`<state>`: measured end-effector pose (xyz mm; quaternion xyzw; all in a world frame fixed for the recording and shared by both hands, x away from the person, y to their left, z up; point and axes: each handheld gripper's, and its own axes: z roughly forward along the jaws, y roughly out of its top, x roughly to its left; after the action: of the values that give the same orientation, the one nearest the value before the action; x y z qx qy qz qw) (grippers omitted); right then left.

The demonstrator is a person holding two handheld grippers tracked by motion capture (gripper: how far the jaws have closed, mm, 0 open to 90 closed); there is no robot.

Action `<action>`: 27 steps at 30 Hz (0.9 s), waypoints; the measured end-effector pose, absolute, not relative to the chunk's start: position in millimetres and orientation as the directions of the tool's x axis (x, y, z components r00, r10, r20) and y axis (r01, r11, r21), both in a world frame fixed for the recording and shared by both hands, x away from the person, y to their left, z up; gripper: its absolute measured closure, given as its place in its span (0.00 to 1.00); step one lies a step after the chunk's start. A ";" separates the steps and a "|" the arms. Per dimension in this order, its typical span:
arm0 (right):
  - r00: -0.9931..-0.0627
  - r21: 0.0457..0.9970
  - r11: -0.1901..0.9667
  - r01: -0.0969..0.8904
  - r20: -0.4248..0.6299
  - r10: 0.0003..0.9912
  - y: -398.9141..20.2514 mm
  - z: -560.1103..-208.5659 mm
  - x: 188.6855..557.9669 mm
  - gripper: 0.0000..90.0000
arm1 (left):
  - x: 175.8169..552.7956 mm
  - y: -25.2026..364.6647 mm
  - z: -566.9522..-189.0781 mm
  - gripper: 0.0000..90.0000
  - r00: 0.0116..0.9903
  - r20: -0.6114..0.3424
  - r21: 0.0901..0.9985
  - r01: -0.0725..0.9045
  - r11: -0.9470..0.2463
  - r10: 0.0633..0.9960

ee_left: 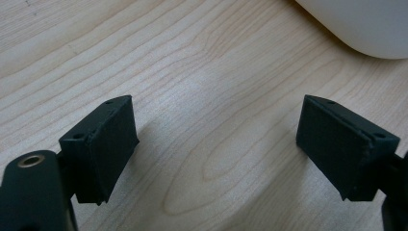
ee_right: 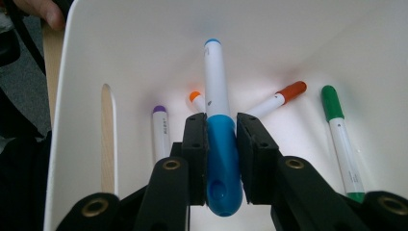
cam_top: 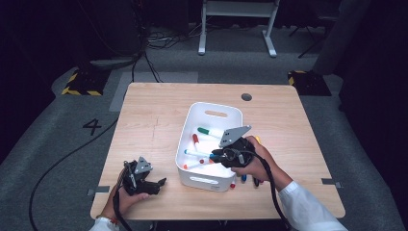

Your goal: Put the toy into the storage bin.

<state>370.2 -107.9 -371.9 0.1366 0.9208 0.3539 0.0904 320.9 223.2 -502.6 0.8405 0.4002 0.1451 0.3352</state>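
A white bin (cam_top: pixel 204 182) stands on the wooden table (cam_top: pixel 154 110) and holds several markers, among them a green-capped one (cam_top: pixel 208 130) and a red-capped one (cam_top: pixel 196 139). My right gripper (cam_top: pixel 216 156) reaches into the bin from its right side, shut on a blue marker (cam_top: pixel 199 154). In the right gripper view the pads (ee_right: pixel 196 144) clamp the blue cap of that marker (ee_right: pixel 217 96), whose white barrel points at the bin's far wall (ee_right: pixel 144 43). My left gripper (cam_top: pixel 159 184) rests low near the table's front left, open over bare wood (ee_left: pixel 192 72) with nothing between its jaws.
Green (ee_right: pixel 339 134), red (ee_right: pixel 281 96), orange (ee_right: pixel 196 100) and purple (ee_right: pixel 161 130) markers lie on the bin floor. A few loose markers (cam_top: pixel 244 178) lie on the table by the bin's front right corner. A dark round hole (cam_top: pixel 246 97) sits near the table's far edge. The bin corner (ee_left: pixel 361 24) is close to the left gripper.
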 end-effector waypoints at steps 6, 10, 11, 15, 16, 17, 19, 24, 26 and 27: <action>-0.946 0.665 0.722 0.191 -0.072 0.317 -109.9 -370.9 371.0 0.84 | 321.2 223.4 -502.5 0.16 0.638 -0.019 0.681 0.572 -0.457 0.769; -0.947 0.667 0.722 0.187 -0.074 0.313 -110.6 -369.4 370.9 0.83 | 321.0 223.3 -502.4 0.16 0.638 -0.020 0.681 0.573 -0.457 0.770; -0.945 0.667 0.720 0.193 -0.071 0.318 -111.0 -369.1 370.7 0.83 | 321.0 223.2 -502.7 0.16 0.638 -0.025 0.680 0.575 -0.455 0.770; -0.945 0.666 0.718 0.200 -0.063 0.322 -112.9 -367.1 370.9 0.78 | 321.1 223.3 -502.6 0.16 0.637 -0.018 0.682 0.571 -0.457 0.770; -0.945 0.670 0.716 0.197 -0.066 0.322 -113.0 -366.8 371.0 0.77 | 321.1 223.2 -502.6 0.16 0.637 -0.019 0.682 0.572 -0.455 0.771; -0.946 0.669 0.718 0.193 -0.069 0.318 -113.3 -366.6 371.1 0.77 | 321.0 223.2 -502.5 0.16 0.638 -0.022 0.681 0.573 -0.455 0.770; -0.946 0.664 0.724 0.188 -0.077 0.316 -113.6 -366.1 371.1 0.75 | 321.0 223.1 -502.7 0.16 0.638 -0.024 0.681 0.574 -0.455 0.770; -0.942 0.666 0.719 0.200 -0.070 0.327 -115.4 -365.4 370.8 0.72 | 320.9 223.0 -502.7 0.16 0.637 -0.027 0.680 0.576 -0.453 0.770; -0.942 0.672 0.713 0.200 -0.069 0.330 -116.9 -365.0 371.5 0.71 | 320.8 223.0 -502.7 0.16 0.637 -0.027 0.680 0.576 -0.453 0.770; -0.938 0.670 0.710 0.217 -0.058 0.342 -117.7 -364.6 370.7 0.70 | 320.8 223.0 -502.7 0.16 0.637 -0.027 0.681 0.576 -0.453 0.771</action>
<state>370.7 -117.7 -364.6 0.1519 0.9203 0.3493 0.0894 320.8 223.0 -502.7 0.8399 0.4009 0.1446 0.3362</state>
